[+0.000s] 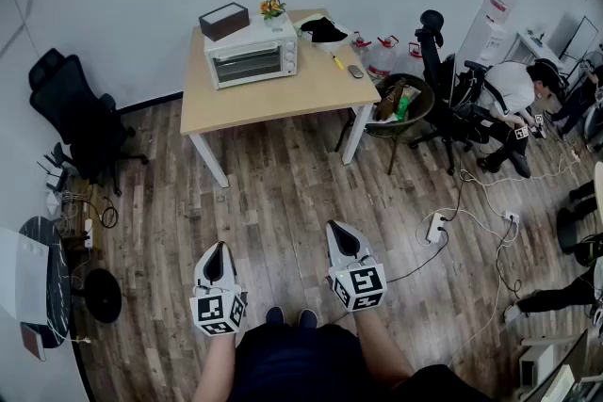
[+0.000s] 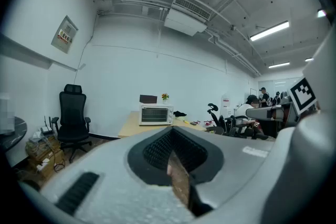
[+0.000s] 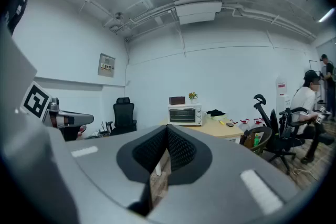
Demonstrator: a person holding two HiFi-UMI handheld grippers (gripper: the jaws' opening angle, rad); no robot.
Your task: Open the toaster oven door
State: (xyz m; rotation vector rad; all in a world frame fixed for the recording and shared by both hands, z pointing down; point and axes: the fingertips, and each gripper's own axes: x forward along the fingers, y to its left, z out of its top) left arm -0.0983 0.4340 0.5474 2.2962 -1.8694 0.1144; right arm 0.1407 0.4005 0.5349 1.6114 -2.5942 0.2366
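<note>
approach step, i judge: the toaster oven [image 1: 251, 58], door shut, sits on the table [image 1: 283, 99] at twelve o'clock, well apart from me. my left gripper [image 1: 220, 251] and right gripper [image 1: 336, 233] are clenched on nothing. next calls for walking in, jaws parted.

The toaster oven [image 1: 252, 55] is set on the table [image 1: 283, 99] at upper centre, with a box [image 1: 224, 20] on top. An office chair [image 1: 80, 122] is placed to the left.

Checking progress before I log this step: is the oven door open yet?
No, the oven has its glass door upright and flush against its front.
</note>
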